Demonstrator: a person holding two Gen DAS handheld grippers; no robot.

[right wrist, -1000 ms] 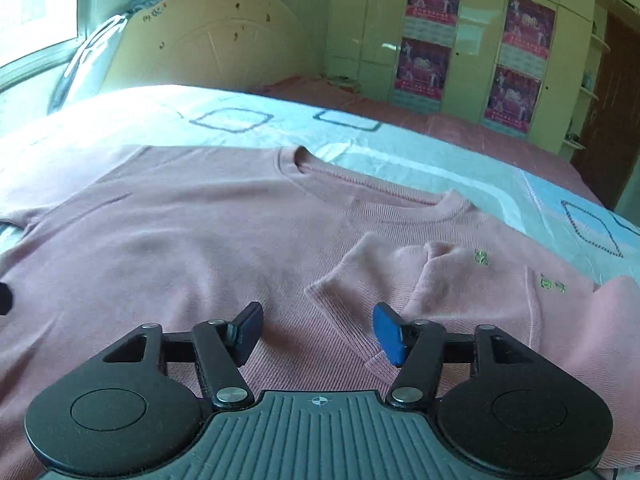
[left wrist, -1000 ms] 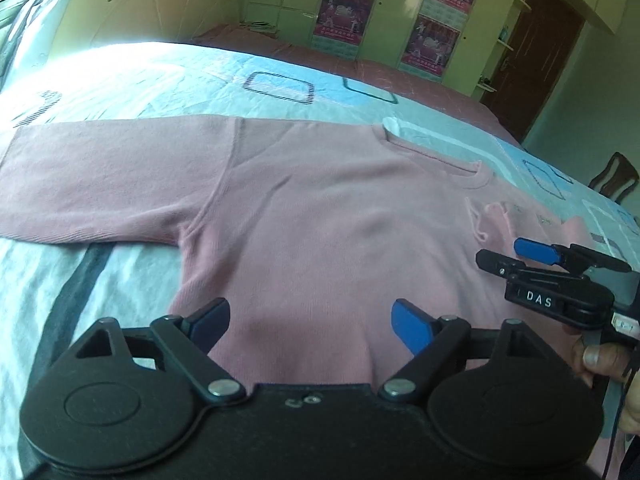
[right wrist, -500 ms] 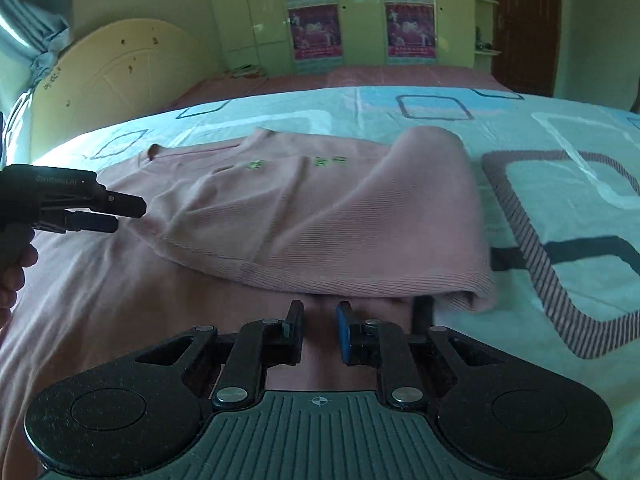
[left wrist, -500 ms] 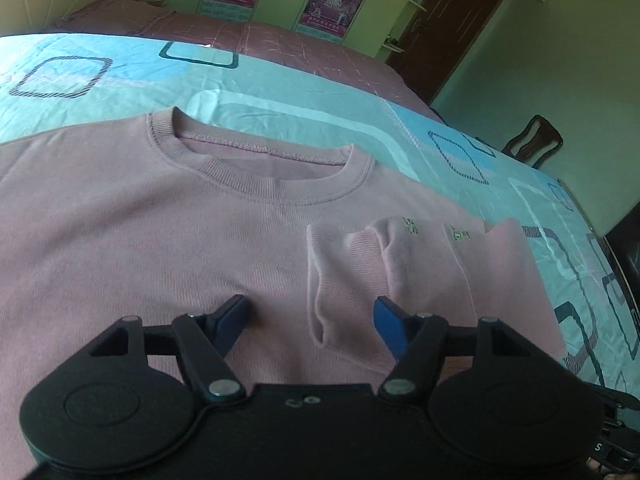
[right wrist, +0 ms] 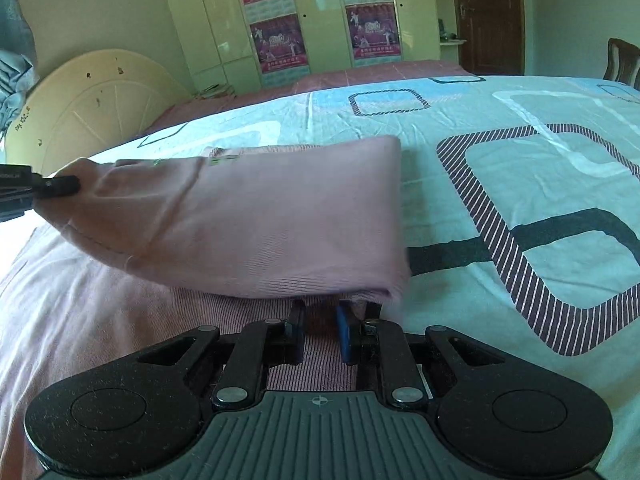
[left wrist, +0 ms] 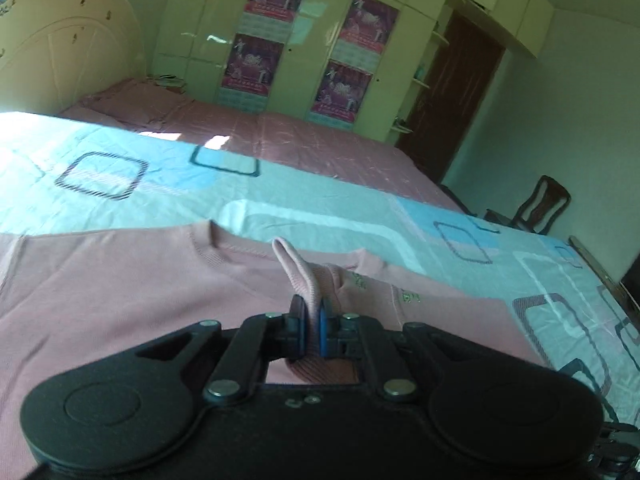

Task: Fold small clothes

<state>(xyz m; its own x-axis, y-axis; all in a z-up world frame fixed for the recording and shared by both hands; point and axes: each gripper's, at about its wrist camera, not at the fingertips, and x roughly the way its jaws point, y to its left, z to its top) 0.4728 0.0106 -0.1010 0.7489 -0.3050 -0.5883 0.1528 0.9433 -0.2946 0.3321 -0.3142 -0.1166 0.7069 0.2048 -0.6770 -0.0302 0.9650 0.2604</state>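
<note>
A pink sweater (left wrist: 120, 280) lies flat on the bed, neck toward the far side. My left gripper (left wrist: 309, 330) is shut on the ribbed cuff (left wrist: 298, 276) of the folded-in sleeve and holds it raised above the chest. In the right wrist view the folded sleeve and side panel (right wrist: 248, 224) lift off the sweater body (right wrist: 100, 320). My right gripper (right wrist: 320, 330) is nearly closed on the lower edge of that folded part, with a narrow gap between the blue pads. The left gripper (right wrist: 44, 188) shows at the far left, pinching the cuff.
The bed has a light blue cover (right wrist: 520, 184) with dark square patterns, and a pink sheet (left wrist: 320, 144) beyond it. A cream headboard (right wrist: 92, 100) stands at left, wardrobes with posters (left wrist: 312, 40) at the back, a wooden chair (left wrist: 540, 208) at right.
My left gripper has closed on the sleeve cuff and lifted it. My right gripper, shut half a second ago at the hem, has risen with the folded edge.
</note>
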